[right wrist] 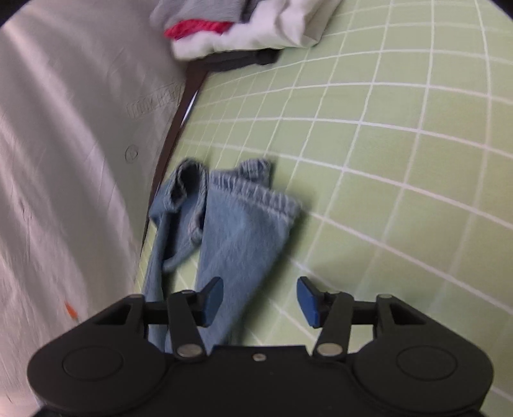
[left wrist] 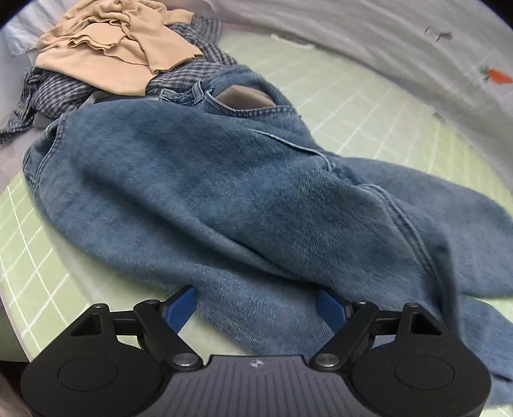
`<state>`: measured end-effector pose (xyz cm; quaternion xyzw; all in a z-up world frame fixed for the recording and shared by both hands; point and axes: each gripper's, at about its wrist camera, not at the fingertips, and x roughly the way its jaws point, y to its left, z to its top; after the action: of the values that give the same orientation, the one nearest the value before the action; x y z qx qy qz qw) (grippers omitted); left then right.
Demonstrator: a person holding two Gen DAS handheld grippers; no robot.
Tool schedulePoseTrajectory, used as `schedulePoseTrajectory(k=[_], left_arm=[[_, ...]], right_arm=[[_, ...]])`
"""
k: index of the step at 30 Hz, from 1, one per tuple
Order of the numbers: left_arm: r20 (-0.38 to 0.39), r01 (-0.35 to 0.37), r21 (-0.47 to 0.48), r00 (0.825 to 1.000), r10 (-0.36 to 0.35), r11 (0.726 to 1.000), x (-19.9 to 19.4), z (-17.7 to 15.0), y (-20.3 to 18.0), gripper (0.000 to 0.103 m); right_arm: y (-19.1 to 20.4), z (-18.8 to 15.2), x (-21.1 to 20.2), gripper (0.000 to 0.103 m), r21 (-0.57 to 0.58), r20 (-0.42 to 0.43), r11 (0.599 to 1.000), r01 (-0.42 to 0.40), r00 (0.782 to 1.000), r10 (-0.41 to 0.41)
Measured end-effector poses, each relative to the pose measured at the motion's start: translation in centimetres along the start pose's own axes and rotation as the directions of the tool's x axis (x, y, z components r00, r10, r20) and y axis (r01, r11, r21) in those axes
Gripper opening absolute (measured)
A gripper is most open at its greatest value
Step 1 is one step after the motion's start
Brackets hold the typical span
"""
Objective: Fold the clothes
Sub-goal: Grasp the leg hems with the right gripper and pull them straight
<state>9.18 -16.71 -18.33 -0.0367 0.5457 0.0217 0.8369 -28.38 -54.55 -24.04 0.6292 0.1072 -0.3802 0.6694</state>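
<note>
A pair of blue jeans [left wrist: 231, 192] lies spread and rumpled on the green gridded mat [left wrist: 368, 106], waistband at the far end. My left gripper [left wrist: 256, 308] stands open at the jeans' near edge, denim lying between its blue fingers [left wrist: 181, 308]. In the right wrist view the jeans' leg hems [right wrist: 237, 218] lie bunched by the mat's left edge. My right gripper [right wrist: 259, 301] is open just above them, with its left finger [right wrist: 211, 301] over the denim and the right one over bare mat [right wrist: 400, 160].
A heap of clothes sits at the far left: a tan garment [left wrist: 118, 48] on a blue checked shirt [left wrist: 64, 93]. White sheet [left wrist: 400, 38] with a carrot print borders the mat. Folded white and red clothes [right wrist: 243, 29] lie at the mat's far end.
</note>
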Motion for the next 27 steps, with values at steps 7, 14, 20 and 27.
schedulePoseTrajectory(k=[7, 14, 20, 27], left_arm=[[-0.049, -0.057, 0.034, 0.997, 0.059, 0.998, 2.1, 1.3, -1.3, 0.091], [-0.056, -0.08, 0.012, 0.995, 0.081, 0.997, 3.1, 1.6, -1.9, 0.103], [-0.045, -0.078, -0.002, 0.996, 0.078, 0.997, 3.2, 1.5, -2.1, 0.103], [-0.026, -0.081, -0.01, 0.996, 0.081, 0.997, 3.1, 1.1, -2.3, 0.103]], right_arm=[[2.4, 0.8, 1.5, 0.005, -0.126, 0.057, 0.99, 0.067, 0.997, -0.06], [9.8, 1.8, -0.6, 0.002, -0.394, 0.159, 0.919, 0.02, 0.986, 0.047], [17.7, 2.7, 4.4, 0.002, -0.48, 0.049, 0.865, -0.143, 0.981, 0.189], [18.2, -1.1, 8.5, 0.079, -0.606, 0.002, 0.795, 0.018, 1.0, -0.021]])
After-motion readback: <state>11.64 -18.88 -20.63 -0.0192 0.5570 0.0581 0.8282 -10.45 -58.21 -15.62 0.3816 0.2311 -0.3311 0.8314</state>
